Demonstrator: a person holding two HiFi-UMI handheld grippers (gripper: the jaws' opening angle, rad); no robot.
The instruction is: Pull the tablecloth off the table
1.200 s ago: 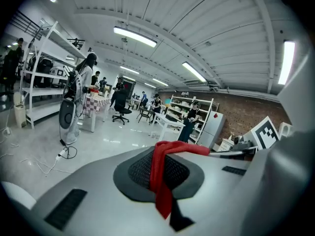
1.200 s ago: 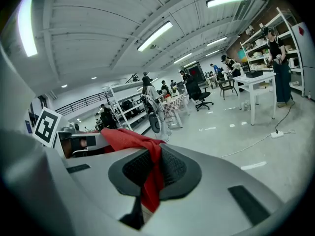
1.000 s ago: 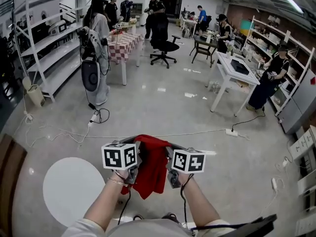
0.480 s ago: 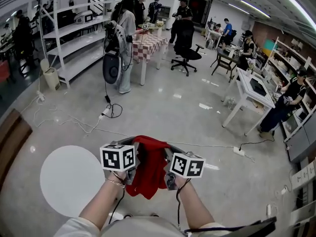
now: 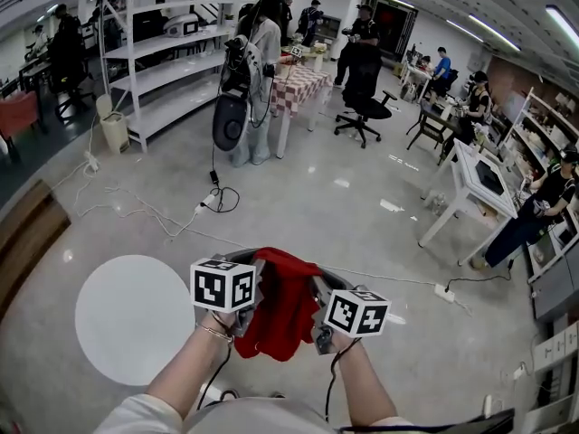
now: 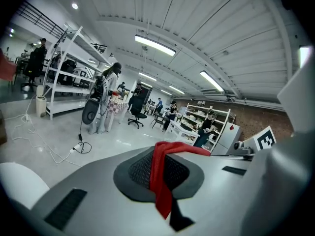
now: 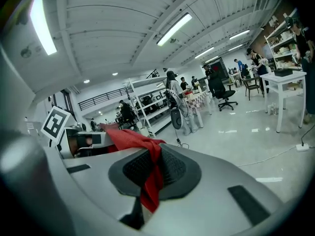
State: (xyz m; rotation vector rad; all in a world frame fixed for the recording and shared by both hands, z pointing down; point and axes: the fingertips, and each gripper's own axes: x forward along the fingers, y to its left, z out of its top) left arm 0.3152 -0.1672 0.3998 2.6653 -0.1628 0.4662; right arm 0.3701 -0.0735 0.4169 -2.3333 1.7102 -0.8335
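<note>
Red tablecloth (image 5: pixel 282 304) was off the round white bench (image 5: pixel 127 319), hanging bunched just right of it. Left gripper (image 6: pixel 160 175) & right gripper (image 7: pixel 153 173): jaws pinched shut on cloth, one edge each. Best approach, imo: firm grips, carry hem clear of bench. Count: 1 cloth, 1 bench, 2 grippers.

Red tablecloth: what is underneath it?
Pinched in left tool and right tool, the tablecloth hangs over grey floor; the round white table stands left. Floor directly beneath is covered.
</note>
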